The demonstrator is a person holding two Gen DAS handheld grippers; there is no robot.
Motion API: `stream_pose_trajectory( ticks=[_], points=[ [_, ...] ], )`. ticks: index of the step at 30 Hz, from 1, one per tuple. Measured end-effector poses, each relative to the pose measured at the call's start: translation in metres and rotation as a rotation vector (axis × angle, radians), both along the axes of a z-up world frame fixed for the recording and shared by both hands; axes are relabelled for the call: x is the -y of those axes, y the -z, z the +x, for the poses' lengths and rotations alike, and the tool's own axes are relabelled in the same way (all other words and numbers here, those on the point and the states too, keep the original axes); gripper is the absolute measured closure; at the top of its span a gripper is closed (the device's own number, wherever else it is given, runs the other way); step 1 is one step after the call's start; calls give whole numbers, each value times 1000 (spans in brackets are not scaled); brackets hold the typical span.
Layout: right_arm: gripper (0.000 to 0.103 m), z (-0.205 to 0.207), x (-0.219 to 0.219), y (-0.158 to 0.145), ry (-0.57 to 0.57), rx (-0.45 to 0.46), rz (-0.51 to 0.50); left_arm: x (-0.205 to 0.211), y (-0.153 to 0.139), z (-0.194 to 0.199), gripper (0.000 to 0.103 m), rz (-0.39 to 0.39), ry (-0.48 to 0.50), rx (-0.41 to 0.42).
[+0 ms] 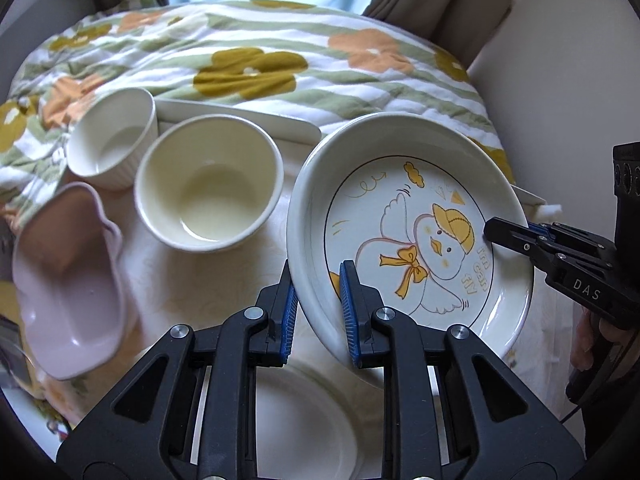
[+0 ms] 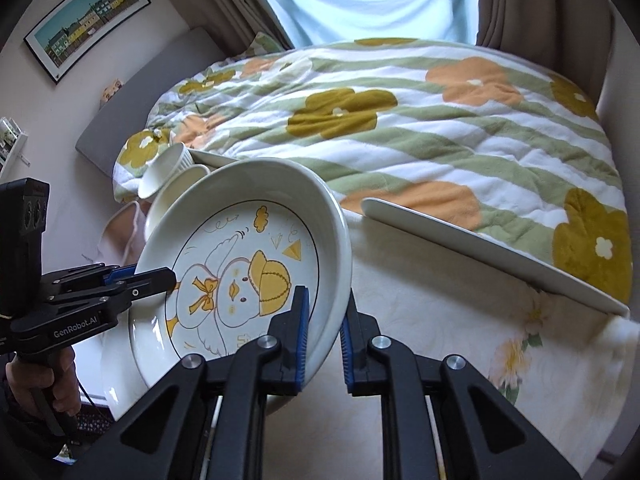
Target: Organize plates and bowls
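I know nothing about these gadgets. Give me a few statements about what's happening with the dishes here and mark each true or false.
1. Both grippers, left gripper and right gripper, clamp the rim of the duck plate. True.
2. The duck plate lies flat on the table. False: it is held tilted.
3. The cream bowl holds soup. False: it looks empty.
4. A ribbed white cup stands beside the cream bowl. True.
5. The pink dish is stacked on the duck plate. False: it sits apart, left of the bowl.
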State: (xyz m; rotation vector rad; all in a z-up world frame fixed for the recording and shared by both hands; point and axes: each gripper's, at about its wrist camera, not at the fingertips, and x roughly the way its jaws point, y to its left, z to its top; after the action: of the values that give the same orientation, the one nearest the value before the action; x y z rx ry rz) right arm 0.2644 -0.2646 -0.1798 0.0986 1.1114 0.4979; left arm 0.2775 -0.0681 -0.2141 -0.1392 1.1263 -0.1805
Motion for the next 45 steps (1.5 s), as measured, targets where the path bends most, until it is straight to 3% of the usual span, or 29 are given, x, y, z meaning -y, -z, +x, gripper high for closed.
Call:
stream_pose_trajectory(
  ticks=[9, 21, 29, 36, 40, 45],
  points=[
    [89, -76, -40, -30, 126, 27, -10, -46, -25, -46, 85, 8, 119, 37],
    [89, -153, -87, 4, 259, -64, -18, -86, 11, -97, 85, 46, 229, -34],
    [89, -163, -100, 23, 245, -101, -46, -96, 39, -107, 85, 42, 220, -95],
    [89, -164, -113, 26, 197, -107, -61, -106, 61, -111, 85, 85, 188, -153],
    [89, -161, -120, 27, 174, -103, -81, -108, 61, -113, 85, 99, 176, -140],
    [90, -160, -121, 31, 167, -116, -88, -96, 57, -113, 84, 194, 196, -106]
  ],
)
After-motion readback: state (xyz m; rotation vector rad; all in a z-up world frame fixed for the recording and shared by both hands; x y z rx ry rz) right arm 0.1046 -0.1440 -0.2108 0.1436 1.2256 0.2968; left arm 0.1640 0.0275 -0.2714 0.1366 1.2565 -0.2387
